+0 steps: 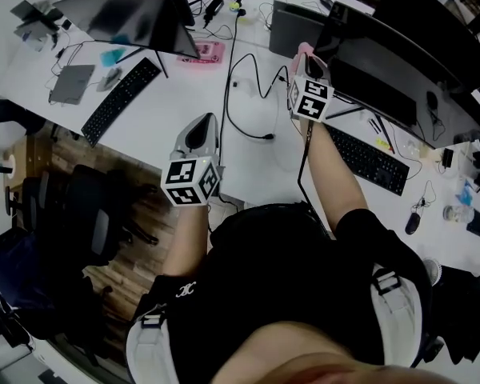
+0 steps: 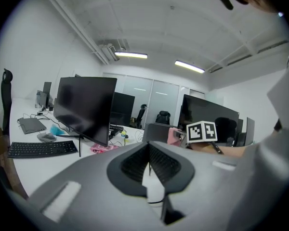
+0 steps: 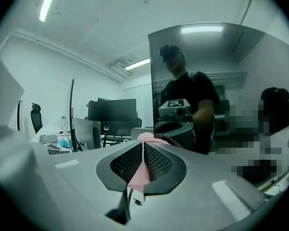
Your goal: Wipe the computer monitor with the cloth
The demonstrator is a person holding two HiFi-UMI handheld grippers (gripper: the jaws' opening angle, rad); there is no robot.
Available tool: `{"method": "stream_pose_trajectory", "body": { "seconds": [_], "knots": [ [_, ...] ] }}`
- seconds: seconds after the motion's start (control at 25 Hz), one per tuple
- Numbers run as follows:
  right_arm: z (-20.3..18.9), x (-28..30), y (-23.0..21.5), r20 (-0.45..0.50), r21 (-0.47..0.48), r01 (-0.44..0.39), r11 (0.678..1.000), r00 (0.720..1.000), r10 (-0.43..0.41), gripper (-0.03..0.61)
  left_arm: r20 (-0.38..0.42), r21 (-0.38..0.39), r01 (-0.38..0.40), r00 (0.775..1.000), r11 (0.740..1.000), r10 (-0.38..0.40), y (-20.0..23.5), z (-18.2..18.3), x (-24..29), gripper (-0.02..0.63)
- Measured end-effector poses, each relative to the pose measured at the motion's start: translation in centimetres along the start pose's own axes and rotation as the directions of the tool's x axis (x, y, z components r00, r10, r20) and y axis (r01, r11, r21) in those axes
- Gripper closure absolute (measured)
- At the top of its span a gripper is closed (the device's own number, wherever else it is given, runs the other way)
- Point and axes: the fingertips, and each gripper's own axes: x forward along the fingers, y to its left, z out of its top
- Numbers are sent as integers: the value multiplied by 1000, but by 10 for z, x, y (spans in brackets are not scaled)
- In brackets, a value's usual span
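1. My right claw (image 3: pixel 143 147) is pinched shut on the pink cloth (image 3: pixel 140 170). The cloth runs up between the two pads and bunches out a little past the tips. Held that way it leaves a soft edge out front, so I judge that the cloth, not the hard tips, is what meets the glass.
2. The computer monitor (image 1: pixel 384 86) stands on the right side of the white desk (image 1: pixel 184 94). My right claw is raised to the left-hand part of its dark screen. I cannot tell whether the cloth is against the screen or just off it. In the right gripper view the screen fills the space ahead and mirrors me back, so the claw is pointed squarely at it.
3. My left claw (image 1: pixel 201 130) hangs over the near part of the desk, well apart from the monitor. I judge it is parked there because the wiping needs only one claw. Its pads are brought together and nothing lies between them.
4. A black keyboard (image 1: pixel 368 160) lies on the desk in front of the screen, beside my right forearm. I would hold the strokes up on the glass to stay clear of it.
5. Nothing shows how much of the screen has been wiped.
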Motion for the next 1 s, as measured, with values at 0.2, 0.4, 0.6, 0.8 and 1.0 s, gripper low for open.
{"method": "stream_pose_trajectory", "body": {
  "seconds": [0.2,0.4,0.6,0.8,1.0],
  "knots": [
    [45,-14,1,98,-38,-11,999,995,15,569,23,2,5,1000,1000,-5,-16,4,-10,565],
    [92,-30,9,201,-95,-41,995,978,60,569,52,14,12,999,1000,-13,-25,14,-18,565],
    [131,-42,7,273,-111,-28,993,960,58,569,63,22,20,998,1000,-21,-33,18,-24,565],
    [165,-49,11,331,-113,-25,993,942,61,569,72,22,23,997,999,-25,-36,20,-26,565],
    [190,-60,9,392,-126,-21,992,917,69,569,81,30,30,996,999,-33,-40,27,-26,565]
  ]
}}
